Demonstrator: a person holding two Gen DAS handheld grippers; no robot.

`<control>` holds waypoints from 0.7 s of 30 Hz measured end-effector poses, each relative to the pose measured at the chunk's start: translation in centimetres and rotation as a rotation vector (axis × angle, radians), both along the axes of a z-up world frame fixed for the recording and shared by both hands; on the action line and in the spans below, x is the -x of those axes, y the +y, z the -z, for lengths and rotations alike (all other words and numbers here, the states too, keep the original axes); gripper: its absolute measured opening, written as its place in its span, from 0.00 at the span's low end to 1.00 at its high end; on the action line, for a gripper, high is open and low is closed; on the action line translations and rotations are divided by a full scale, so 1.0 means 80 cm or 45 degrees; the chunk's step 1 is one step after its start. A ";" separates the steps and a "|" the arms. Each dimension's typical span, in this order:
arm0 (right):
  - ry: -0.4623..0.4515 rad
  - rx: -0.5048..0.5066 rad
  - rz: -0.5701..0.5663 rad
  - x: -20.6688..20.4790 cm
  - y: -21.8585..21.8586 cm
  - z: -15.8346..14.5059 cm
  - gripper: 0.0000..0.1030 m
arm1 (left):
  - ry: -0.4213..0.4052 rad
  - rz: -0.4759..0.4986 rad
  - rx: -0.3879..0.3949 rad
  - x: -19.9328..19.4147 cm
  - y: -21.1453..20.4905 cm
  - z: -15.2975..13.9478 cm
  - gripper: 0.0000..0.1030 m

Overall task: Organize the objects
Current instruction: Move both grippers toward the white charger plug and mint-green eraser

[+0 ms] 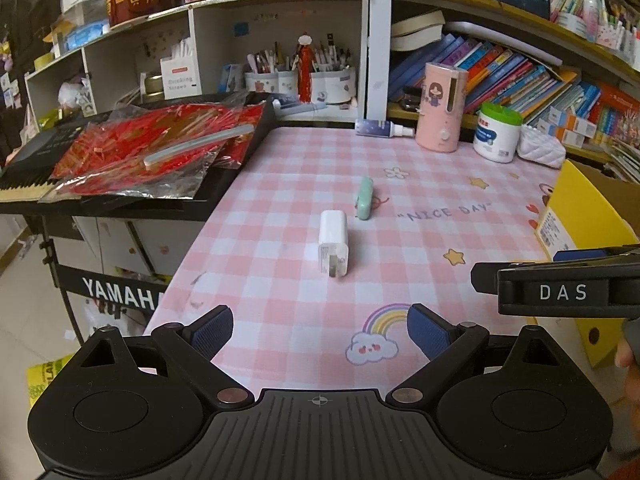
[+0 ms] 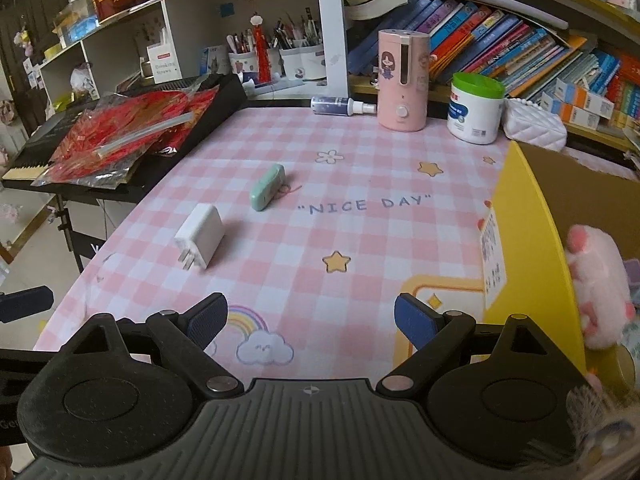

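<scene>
A white plug charger lies on the pink checked tablecloth, prongs toward me. Just beyond it lies a small mint-green case. My left gripper hovers over the near edge of the table, open and empty, with the charger straight ahead. My right gripper is also open and empty, with both objects ahead to its left. A yellow cardboard box stands at the right, holding a pink plush toy. The right gripper's body shows at the right of the left wrist view.
At the table's back stand a pink humidifier, a white tub with a green lid, a spray bottle and a white quilted pouch. A keyboard piled with red packets borders the table's left. Bookshelves rise behind.
</scene>
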State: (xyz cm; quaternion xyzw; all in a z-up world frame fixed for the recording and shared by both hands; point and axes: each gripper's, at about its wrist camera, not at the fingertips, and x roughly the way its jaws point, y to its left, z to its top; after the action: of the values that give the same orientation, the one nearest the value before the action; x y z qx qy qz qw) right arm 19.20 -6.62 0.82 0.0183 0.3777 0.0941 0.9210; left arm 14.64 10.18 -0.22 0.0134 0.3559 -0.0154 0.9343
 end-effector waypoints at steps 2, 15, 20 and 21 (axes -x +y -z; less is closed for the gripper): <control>0.002 -0.003 -0.005 -0.010 0.000 0.001 0.88 | 0.005 -0.004 -0.002 -0.007 0.000 0.000 0.93; -0.008 -0.021 -0.052 -0.075 0.007 -0.001 0.88 | 0.004 -0.028 -0.021 -0.060 -0.003 0.008 0.86; -0.014 -0.036 -0.078 -0.101 0.015 -0.003 0.88 | 0.027 -0.010 -0.018 -0.090 -0.008 0.017 0.75; -0.016 -0.038 -0.081 -0.106 0.017 -0.003 0.88 | 0.031 -0.003 -0.022 -0.096 -0.010 0.018 0.72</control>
State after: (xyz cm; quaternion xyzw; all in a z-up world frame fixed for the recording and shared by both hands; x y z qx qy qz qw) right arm 27.69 -5.29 1.07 0.0193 0.3708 0.1292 0.9195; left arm 22.32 9.39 -1.70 0.0206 0.3675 -0.0113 0.9297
